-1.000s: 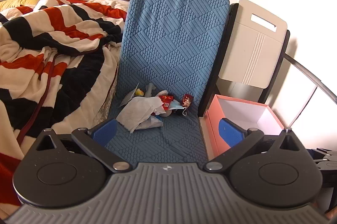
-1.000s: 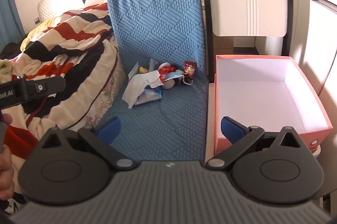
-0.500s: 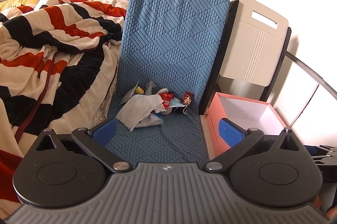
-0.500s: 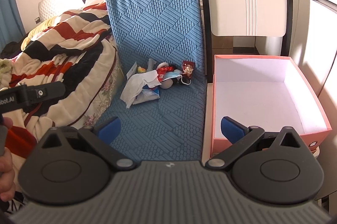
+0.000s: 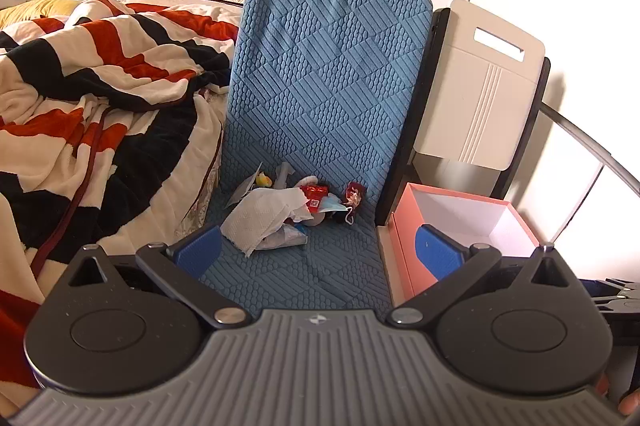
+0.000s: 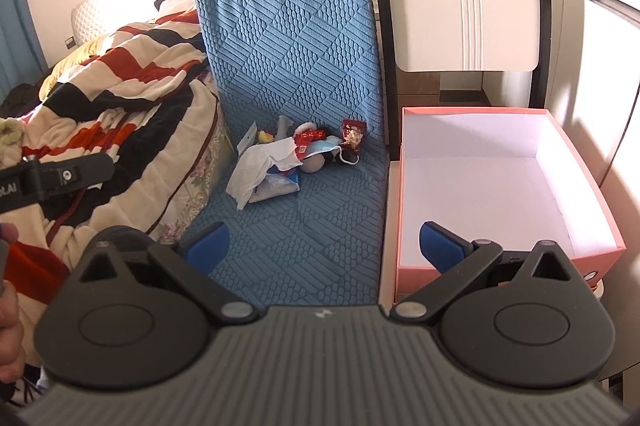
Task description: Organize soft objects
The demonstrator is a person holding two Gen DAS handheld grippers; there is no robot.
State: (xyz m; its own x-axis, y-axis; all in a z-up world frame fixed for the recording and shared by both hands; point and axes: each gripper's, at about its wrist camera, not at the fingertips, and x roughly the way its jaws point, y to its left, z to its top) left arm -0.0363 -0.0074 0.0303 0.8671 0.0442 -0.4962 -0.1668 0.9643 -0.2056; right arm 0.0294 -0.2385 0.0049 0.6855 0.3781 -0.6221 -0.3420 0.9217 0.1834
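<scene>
Both your left gripper [image 5: 318, 246] and right gripper [image 6: 324, 242] are spread wide and empty; the crumpled white tissue [image 6: 256, 168] topping the pile on the blue quilted cushion [image 6: 304, 226] beside the empty pink cardboard box [image 6: 600, 226] looks feather-light and limp, so pinch a raised fold.

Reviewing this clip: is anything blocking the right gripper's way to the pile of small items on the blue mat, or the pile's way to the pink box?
Nothing visible does. Bare blue mat lies between the open right gripper and the pile. The pink box, open-topped and empty, sits beside the mat on the right; only its side wall needs clearing.
</scene>
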